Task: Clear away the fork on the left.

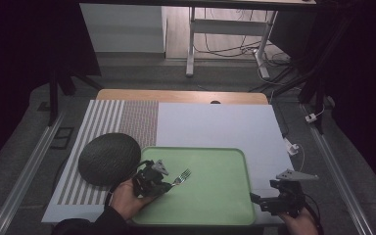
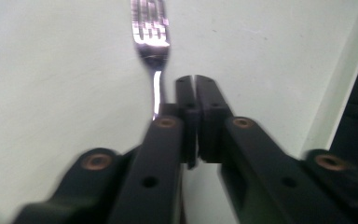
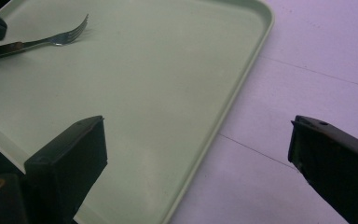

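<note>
My left gripper (image 1: 168,185) sits at the lower left of the high view, over the near-left part of the green tray (image 1: 225,205), and its jaws are pinched together on the handle of a metal fork (image 1: 181,176); in the left gripper view the black jaws meet with barely a slit between them, and the fork (image 2: 153,42) runs up from beside them toward the top of the frame, its tines blurred against the pale tray floor (image 2: 270,51). From that view the handle seems to sit along the side of the jaw tips rather than squarely between them, so I cannot tell how deep the bite is. In the right gripper view the fork (image 3: 58,37) lies low at the upper left, tines curving upward, seemingly on or just above the tray (image 3: 168,84). I judge it to be light, rigid and smooth: polished steel that will not bend or break but can swivel or slide in a pinch. The best hold is across the flat of the handle toward its middle, gripped firmly so the tined end does not droop. My right gripper (image 1: 274,200) hovers at the lower right corner of the tray, jaws spread wide with nothing between them. A dark round mat (image 1: 109,158) lies just left of the tray on a striped placemat (image 1: 103,120).
</note>
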Motion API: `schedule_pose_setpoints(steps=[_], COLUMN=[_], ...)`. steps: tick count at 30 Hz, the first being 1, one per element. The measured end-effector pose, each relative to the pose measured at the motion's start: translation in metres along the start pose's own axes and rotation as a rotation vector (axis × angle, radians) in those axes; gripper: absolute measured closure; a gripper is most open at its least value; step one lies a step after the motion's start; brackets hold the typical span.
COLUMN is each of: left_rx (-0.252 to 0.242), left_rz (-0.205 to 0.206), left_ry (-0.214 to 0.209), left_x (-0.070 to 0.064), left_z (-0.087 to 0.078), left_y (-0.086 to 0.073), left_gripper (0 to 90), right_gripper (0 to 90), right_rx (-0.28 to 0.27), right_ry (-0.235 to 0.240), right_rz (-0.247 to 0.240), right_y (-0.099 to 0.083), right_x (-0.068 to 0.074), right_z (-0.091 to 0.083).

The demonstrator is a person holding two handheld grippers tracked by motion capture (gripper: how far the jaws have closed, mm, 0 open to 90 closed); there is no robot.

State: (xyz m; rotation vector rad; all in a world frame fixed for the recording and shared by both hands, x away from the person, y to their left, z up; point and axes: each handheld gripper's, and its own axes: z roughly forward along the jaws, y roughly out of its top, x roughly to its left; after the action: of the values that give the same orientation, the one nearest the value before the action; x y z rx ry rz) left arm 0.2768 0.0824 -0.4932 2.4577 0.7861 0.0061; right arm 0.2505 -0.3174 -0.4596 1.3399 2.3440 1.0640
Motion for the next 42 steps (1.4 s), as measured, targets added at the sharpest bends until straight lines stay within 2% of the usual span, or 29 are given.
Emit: schedule_pose_setpoints(steps=[3,4,7,9,13,23,42], left_rx=[0.030,0.052,0.080,0.081,0.114,0.107,0.122], left_rz=[0.003,0.017,0.003,-0.008,-0.026,-0.142,-0.220], left_ry=[0.006,0.016,0.052,0.051,0.091,0.121,0.158], left_x=[-0.002,0.000,0.004,0.007,0.014,0.040,0.061], left_z=[0.011,0.013,0.017,0.016,0.015,0.003,-0.009], left_y=[0.004,0.005,0.004,0.003,0.000,-0.014,-0.025], left_gripper=[89.3,89.2,89.3,89.3,89.2,89.2,89.1], right_gripper=[4.5,4.5,4.5,4.5,4.5,4.5,4.6], right_rx=[-0.002,-0.002,-0.003,-0.005,-0.004,-0.002,-0.002], right_ry=[-0.001,0.000,0.000,0.000,-0.002,-0.002,-0.003], right_rz=[-0.001,-0.001,-0.002,-0.002,-0.003,-0.001,-0.002], right_y=[0.000,0.000,0.000,0.000,-0.001,0.000,0.000], right_x=[0.000,0.000,0.000,0.000,0.000,0.000,0.000], right_z=[0.000,0.000,0.000,-0.001,-0.001,0.000,0.000])
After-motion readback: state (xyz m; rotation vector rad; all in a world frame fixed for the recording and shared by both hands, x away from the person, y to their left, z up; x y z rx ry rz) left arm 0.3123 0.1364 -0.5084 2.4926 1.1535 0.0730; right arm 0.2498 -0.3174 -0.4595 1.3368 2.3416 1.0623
